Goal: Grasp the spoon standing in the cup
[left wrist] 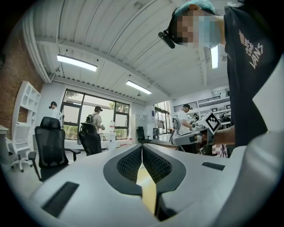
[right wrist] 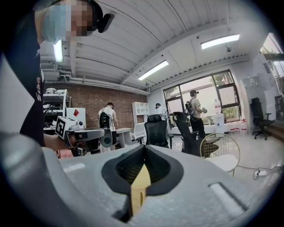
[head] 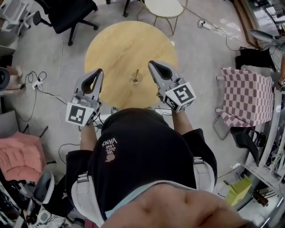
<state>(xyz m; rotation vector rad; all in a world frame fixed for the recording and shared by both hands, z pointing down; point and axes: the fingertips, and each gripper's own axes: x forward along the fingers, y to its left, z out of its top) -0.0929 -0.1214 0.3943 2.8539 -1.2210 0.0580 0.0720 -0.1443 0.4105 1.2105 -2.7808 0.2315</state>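
Note:
A small cup (head: pixel 134 81) stands near the front of the round wooden table (head: pixel 116 49), and a thin spoon (head: pixel 136 74) sticks up out of it. My left gripper (head: pixel 99 71) hovers at the table's left front edge with its jaws shut and nothing in them. My right gripper (head: pixel 151 63) is just right of the cup, also shut and empty. The cup sits between the two, untouched. Both gripper views look level across the room, so neither shows the cup. In the left gripper view the jaws (left wrist: pixel 142 146) meet; the right gripper view shows its jaws (right wrist: pixel 144 148) closed too.
A black office chair (head: pixel 67 13) and a round wire-legged stool (head: pixel 165 6) stand beyond the table. A pink checked chair (head: pixel 247 95) is to the right. Cables and a power strip (head: pixel 38 82) lie on the floor at the left. Several people (right wrist: pixel 195 111) stand far off.

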